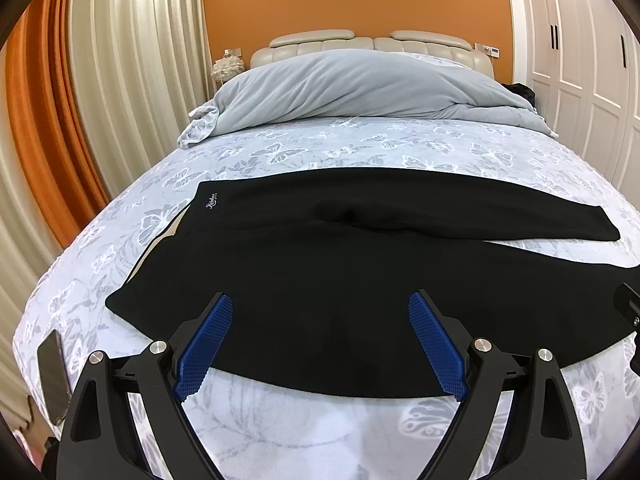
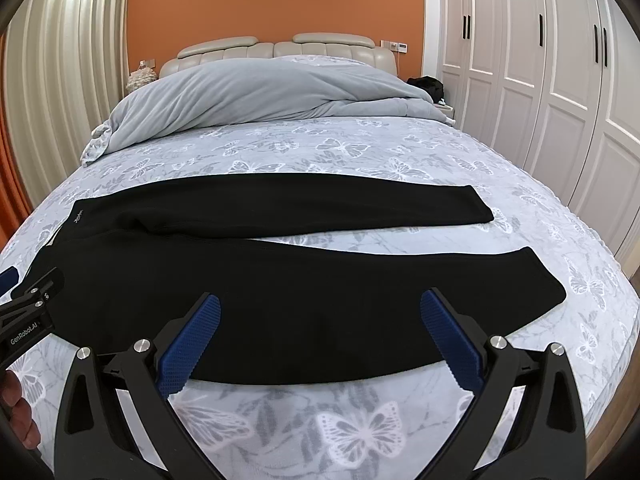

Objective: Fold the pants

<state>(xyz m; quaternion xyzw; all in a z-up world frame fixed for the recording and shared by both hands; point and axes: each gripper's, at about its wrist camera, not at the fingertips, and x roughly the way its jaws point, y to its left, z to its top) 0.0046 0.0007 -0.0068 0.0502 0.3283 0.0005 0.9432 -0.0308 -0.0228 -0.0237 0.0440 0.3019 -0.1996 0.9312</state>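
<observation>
1. Across the foot of the bed point(image 2: 360, 148), the black pants point(image 2: 280, 280) lie flat and sideways: waistband to the left, both legs running right, a strip of butterfly sheet showing between them toward the cuffs.
2. Likely trouble: a pinch at the near edge may catch only the top layer, so the leg would drag or bunch instead of folding over cleanly. The soft sheet could also be nipped along with the cloth.
3. If the two grippers lift unevenly, I would expect the fold to skew, since the legs already splay apart.
4. The left gripper point(image 1: 320, 344) hangs over the near edge toward the waist, jaws wide apart and empty.
5. The right gripper point(image 2: 320, 344) hangs over the near leg's edge, likewise spread and empty.
6. A phone point(image 1: 52, 380) lies at the bed's left edge, clear of the pants.
</observation>
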